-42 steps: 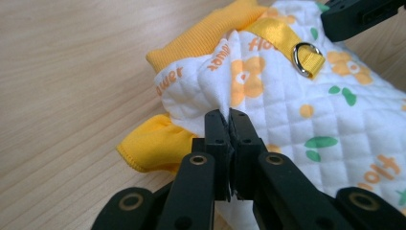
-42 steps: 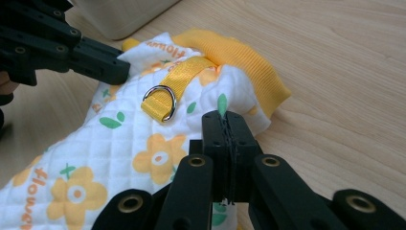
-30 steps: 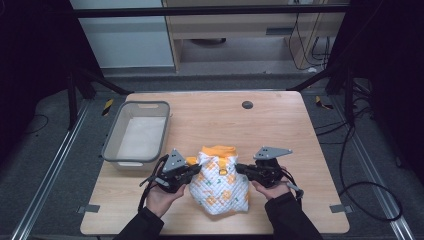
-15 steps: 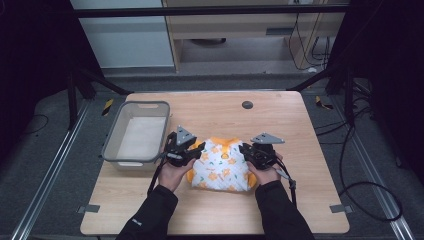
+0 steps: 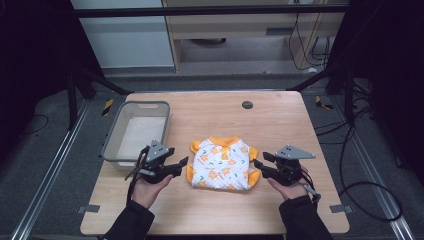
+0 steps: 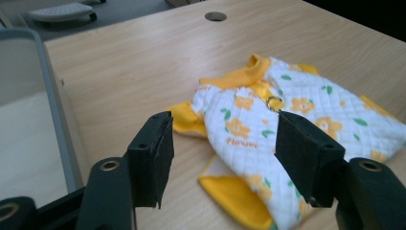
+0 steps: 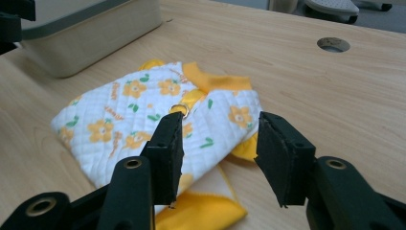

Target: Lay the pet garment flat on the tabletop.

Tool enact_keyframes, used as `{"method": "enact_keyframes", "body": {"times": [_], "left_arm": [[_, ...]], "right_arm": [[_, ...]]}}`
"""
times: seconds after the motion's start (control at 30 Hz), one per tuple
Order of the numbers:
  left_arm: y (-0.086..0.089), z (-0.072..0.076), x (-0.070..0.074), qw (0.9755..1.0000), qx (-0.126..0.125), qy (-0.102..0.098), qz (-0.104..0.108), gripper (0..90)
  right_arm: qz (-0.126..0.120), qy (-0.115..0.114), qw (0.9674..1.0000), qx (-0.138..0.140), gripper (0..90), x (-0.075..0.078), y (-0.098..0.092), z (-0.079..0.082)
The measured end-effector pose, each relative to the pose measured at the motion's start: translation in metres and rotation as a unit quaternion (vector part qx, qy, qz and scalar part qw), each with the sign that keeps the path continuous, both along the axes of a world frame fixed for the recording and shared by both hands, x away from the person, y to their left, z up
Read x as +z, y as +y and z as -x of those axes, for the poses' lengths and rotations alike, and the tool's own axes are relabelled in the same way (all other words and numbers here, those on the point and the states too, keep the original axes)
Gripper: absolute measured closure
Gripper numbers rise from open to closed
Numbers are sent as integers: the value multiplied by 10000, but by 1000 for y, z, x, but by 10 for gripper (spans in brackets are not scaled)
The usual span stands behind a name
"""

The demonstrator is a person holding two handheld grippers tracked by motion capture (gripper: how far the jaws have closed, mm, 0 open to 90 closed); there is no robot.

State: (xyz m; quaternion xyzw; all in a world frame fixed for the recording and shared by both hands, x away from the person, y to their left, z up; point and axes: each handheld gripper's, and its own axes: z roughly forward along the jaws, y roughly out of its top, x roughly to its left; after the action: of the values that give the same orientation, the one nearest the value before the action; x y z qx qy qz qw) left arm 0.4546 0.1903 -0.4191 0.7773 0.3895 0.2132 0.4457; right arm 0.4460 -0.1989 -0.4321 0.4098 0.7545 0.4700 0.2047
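The little quilted shirt [image 5: 221, 163] is lying flat on the table [image 5: 280, 120], folded in at its sides, between the two grippers and touching neither. The left gripper [image 5: 181, 162] is hovering just off the shirt's left edge with its jaws standing wide and nothing between them; the right gripper [image 5: 259, 165] is doing the same off the right edge, also wide and empty.

Judging by the layout, the work in hand is folding the shirt — and the next fold is probably the lower hem up toward the orange collar [image 7: 215, 79]. To do it well, each gripper should be coming down on a bottom corner just ahead of its jaws, pinching both quilted layers together so the tucked orange sleeve [image 6: 186, 120] is not slipping out, then lifting both corners level and at the same pace. An uneven lift would be skewing the fold.

The grey bin [image 5: 131, 131] is sitting beyond the left gripper, well apart from the right one.

Writing: the word "flower" [image 6: 241, 142] is printed in orange on the fabric; no brand label is readable.
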Motion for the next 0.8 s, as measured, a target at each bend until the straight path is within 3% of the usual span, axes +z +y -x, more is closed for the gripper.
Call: {"method": "enact_keyframes", "body": {"times": [0.1,0.17,0.33,0.43,0.73,0.8], "left_arm": [[5,6,-8,10000,-14,59,-21,377],[10,12,-21,9998,-57,181,-57,377],[9,15,-35,9989,-245,347,-180,373],[2,16,-41,9979,-419,369,-331,368],[-9,17,-51,9960,-510,531,-514,384],[-14,17,-53,9953,-575,543,-567,397]], "right_arm": [[96,59,9999,109,488,-5,-2,7],[166,112,9995,225,475,-13,-5,14],[250,243,9989,321,473,-26,-7,21],[319,360,9979,433,479,-35,-4,22],[356,455,9958,716,493,-43,7,24],[433,515,9940,864,497,-47,13,24]]}}
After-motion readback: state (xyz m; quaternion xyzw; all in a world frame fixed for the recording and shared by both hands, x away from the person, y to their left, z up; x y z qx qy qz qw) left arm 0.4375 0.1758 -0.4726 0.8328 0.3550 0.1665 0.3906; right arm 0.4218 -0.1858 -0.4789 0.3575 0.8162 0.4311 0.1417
